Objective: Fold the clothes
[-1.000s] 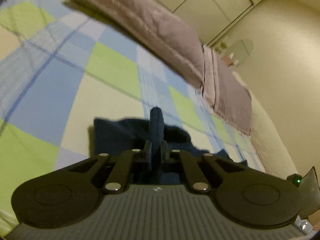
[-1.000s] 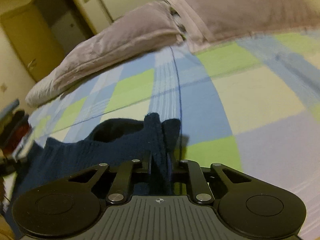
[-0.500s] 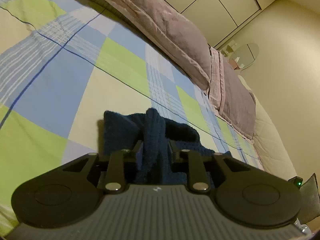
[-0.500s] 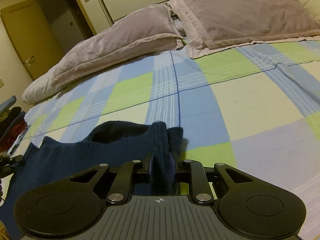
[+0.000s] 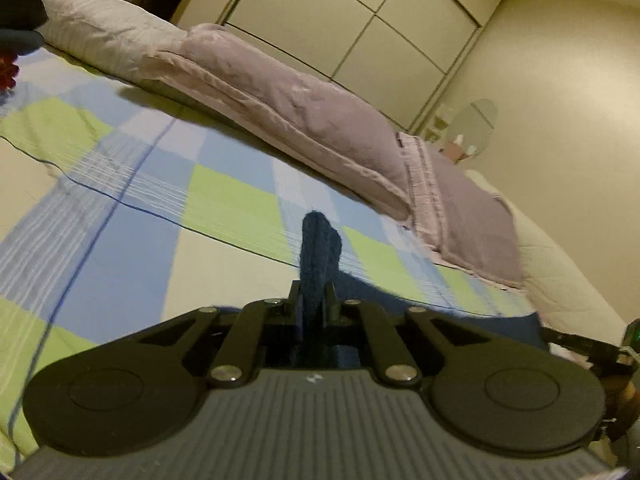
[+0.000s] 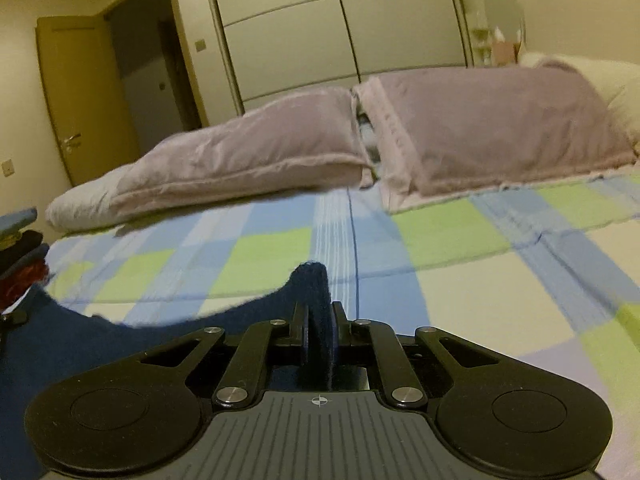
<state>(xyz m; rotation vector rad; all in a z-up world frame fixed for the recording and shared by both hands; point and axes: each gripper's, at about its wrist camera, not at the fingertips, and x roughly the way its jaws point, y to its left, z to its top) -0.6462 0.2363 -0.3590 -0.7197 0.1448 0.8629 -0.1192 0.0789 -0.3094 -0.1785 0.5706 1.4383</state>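
Observation:
A dark navy knit garment hangs stretched between my two grippers above the checked bedspread. My left gripper is shut on one pinched corner, which sticks up between the jaws; the rest of the garment trails off to the right. My right gripper is shut on the other corner, with the cloth running down to the left. Most of the garment is hidden below both grippers.
Two mauve pillows lie along the far side of the bed. A stack of folded clothes sits at the left edge. A wardrobe and an open door stand behind the bed.
Both grippers have lifted and tilted up, raising the navy garment off the bedspread. The garment now hangs between them instead of lying bunched on the bed.

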